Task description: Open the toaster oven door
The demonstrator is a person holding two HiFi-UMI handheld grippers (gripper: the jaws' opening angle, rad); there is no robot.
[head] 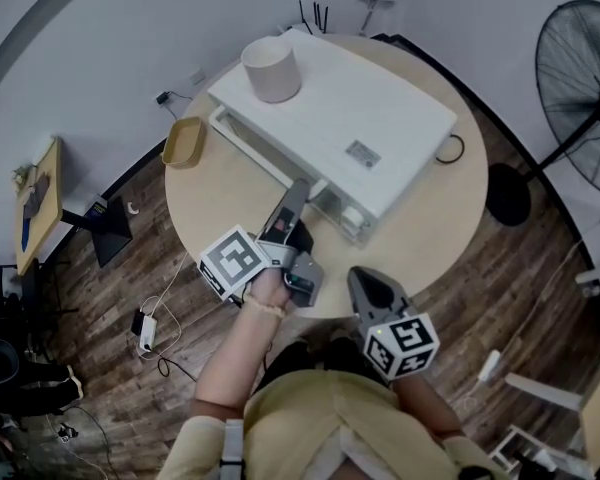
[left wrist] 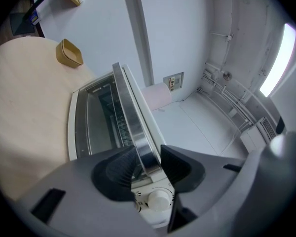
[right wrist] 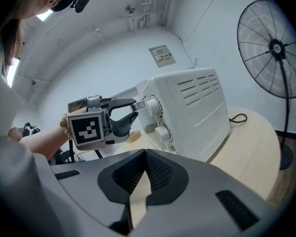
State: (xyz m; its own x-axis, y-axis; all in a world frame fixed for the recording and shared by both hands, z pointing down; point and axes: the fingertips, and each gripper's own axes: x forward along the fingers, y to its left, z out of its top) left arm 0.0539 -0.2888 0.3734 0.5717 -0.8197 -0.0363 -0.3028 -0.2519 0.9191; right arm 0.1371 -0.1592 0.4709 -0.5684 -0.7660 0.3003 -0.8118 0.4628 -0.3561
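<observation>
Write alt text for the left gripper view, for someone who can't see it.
The left gripper clamps its dark jaws on the metal handle of a white toaster oven, above a round knob. Beyond, a small yellow tray sits on the pale table and a cup stands on the oven's top.

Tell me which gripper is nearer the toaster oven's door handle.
Left. The left gripper is clamped on the door handle; the right gripper, shut and empty, hangs back near the table's edge.
</observation>
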